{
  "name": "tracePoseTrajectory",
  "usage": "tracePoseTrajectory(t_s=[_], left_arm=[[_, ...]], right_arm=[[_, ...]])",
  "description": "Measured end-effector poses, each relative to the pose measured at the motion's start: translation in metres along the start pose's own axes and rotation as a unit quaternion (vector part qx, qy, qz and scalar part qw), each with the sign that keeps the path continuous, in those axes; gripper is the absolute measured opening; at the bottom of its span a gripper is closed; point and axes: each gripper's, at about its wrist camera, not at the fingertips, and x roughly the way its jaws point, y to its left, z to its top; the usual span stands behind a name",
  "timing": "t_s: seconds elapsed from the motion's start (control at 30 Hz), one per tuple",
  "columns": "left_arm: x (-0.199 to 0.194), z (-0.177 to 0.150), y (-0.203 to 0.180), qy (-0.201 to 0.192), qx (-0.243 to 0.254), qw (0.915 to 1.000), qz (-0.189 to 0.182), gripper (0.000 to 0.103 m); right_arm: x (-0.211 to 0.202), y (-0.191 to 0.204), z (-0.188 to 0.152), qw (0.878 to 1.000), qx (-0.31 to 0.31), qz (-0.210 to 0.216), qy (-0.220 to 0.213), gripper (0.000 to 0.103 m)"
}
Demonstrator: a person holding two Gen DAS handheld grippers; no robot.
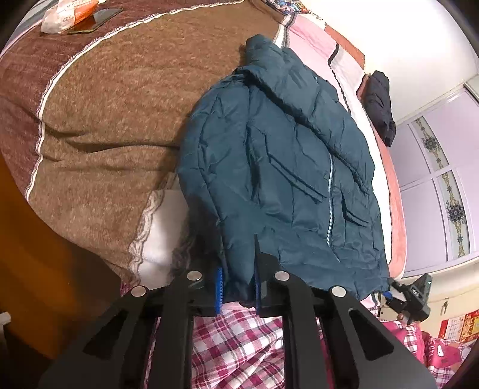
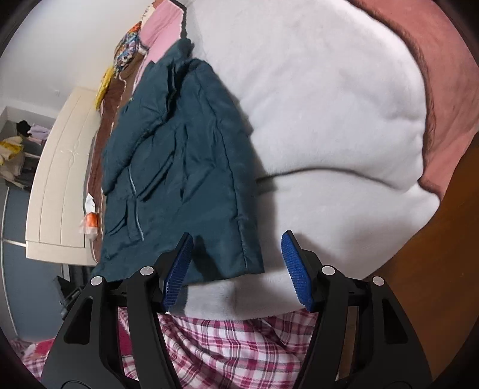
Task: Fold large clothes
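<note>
A dark teal padded jacket (image 1: 278, 167) lies front up on the bed, zipper closed, collar at the far end, sleeves folded in over the body. My left gripper (image 1: 238, 284) is shut on the jacket's near hem at its left corner. In the right wrist view the jacket (image 2: 179, 167) lies on a white fleece blanket (image 2: 329, 134). My right gripper (image 2: 236, 269) is open, its blue pads either side of the jacket's near right hem corner, holding nothing. The right gripper also shows in the left wrist view (image 1: 410, 296) by the hem's right corner.
A brown blanket (image 1: 113, 119) covers the bed's left side, with a phone (image 1: 95, 19) and a plastic bag (image 1: 66, 15) on it. A dark garment (image 1: 380, 104) lies at the far right. Pink plaid bedding (image 2: 227, 344) is below the grippers. A cream wardrobe (image 2: 63, 185) stands left.
</note>
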Motion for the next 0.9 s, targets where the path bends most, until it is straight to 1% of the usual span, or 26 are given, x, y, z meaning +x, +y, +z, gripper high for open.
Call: tracePoseTrajectory(t_s=[0.03,0.07,0.1,0.13,0.17,0.2,0.23,0.4,0.57,0.7,0.83,0.87,0.9], left_arm=[[-0.001,0.000,0.000,-0.001,0.001,1.0000,0.000,0.014],[-0.002,0.000,0.000,-0.002,0.000,1.0000,0.000,0.013],[-0.002,0.000,-0.001,-0.002,0.000,1.0000,0.000,0.013],[-0.002,0.001,-0.001,-0.003,-0.002,1.0000,0.000,0.013],[-0.003,0.001,-0.001,-0.004,-0.003,1.0000,-0.001,0.013],[-0.003,0.002,-0.002,-0.007,-0.003,1.0000,-0.002,0.012],[-0.004,0.004,-0.003,-0.010,-0.003,0.9999,-0.003,0.012],[-0.016,0.014,-0.014,-0.028,0.009,0.9995,-0.013,0.012],[-0.035,0.039,-0.034,-0.063,0.029,0.9972,-0.025,0.011],[-0.054,0.077,-0.065,-0.111,0.052,0.9914,-0.047,0.011],[-0.064,0.121,-0.092,-0.142,0.067,0.9852,-0.068,0.011],[-0.065,0.138,-0.101,-0.151,0.071,0.9835,-0.070,0.011],[-0.066,0.147,-0.105,-0.156,0.074,0.9825,-0.070,0.011]], right_arm=[[0.001,0.000,-0.001,1.000,-0.001,0.001,0.000,0.061],[0.001,0.000,-0.003,1.000,-0.003,0.003,-0.004,0.058],[0.000,0.002,-0.004,1.000,-0.007,0.006,-0.004,0.046],[-0.001,0.003,-0.005,1.000,-0.011,0.014,-0.005,0.033],[-0.002,0.005,-0.005,1.000,-0.012,0.019,-0.006,0.028],[-0.004,0.007,-0.004,0.999,-0.016,0.027,-0.008,0.020],[-0.007,0.009,-0.004,0.999,-0.021,0.029,-0.011,0.018],[-0.023,0.030,0.001,0.997,-0.045,0.045,-0.036,0.015],[-0.045,0.061,0.026,0.991,-0.066,0.081,-0.079,0.015],[-0.062,0.092,0.068,0.984,-0.090,0.102,-0.111,0.015],[-0.066,0.124,0.122,0.981,-0.099,0.107,-0.129,0.015],[-0.066,0.131,0.134,0.980,-0.102,0.106,-0.133,0.015],[-0.064,0.140,0.149,0.979,-0.104,0.104,-0.138,0.015]])
